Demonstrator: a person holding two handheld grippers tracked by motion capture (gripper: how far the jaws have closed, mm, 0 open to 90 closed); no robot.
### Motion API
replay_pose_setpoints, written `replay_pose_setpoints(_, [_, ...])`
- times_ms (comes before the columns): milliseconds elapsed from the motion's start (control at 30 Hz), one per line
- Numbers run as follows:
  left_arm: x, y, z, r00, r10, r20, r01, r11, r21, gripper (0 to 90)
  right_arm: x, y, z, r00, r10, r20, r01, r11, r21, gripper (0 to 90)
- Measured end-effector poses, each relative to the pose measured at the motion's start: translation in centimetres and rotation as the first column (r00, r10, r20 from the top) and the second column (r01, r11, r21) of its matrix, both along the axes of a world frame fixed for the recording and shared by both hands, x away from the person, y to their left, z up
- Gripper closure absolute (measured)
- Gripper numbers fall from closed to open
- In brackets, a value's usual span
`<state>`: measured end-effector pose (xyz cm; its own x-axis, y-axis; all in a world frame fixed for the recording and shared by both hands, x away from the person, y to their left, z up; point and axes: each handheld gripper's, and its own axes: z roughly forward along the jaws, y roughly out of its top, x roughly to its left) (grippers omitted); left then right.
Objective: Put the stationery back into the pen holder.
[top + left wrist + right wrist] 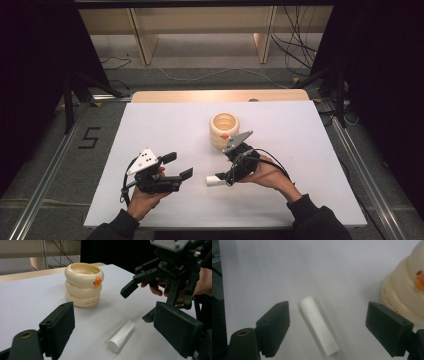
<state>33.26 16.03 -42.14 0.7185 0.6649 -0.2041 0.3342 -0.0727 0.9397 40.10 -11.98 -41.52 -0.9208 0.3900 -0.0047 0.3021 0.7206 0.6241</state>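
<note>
A smooth white cylindrical tube (pixel 318 325) lies flat on the matte white table (pixel 165 125), untouched between the wide-open jaws of the right gripper (pixel 327 327). Nearby stands a glossy cream ribbed holder (pixel 83 285) with an orange knob. The left gripper (pixel 176 169) hovers open, empty.

Open surface around the tube, one holder behind

The white tube (pixel 216 179) lies alone on the surface (pixel 165 125), bare room on both sides; the cream ringed holder (pixel 224 130) stands near behind the right gripper (pixel 227 172).
</note>
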Motion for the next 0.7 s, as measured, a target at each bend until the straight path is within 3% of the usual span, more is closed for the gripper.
replay_pose_setpoints(200, [-0.1, -0.1, 0.0, 1.0000, -0.001, 0.006, 0.001, 1.0000, 0.001, 16.7, -0.3, 1.1, -1.3, 0.9990, 0.040, -0.022, -0.042, 0.994, -0.100, 24.8])
replay_pose_setpoints(700, [-0.1, -0.1, 0.0, 1.0000, -0.001, 0.003, 0.001, 1.0000, -0.001, 16.7, 0.4, 2.3, -3.1, 0.9941, 0.094, -0.054, -0.104, 0.973, -0.205, 36.6])
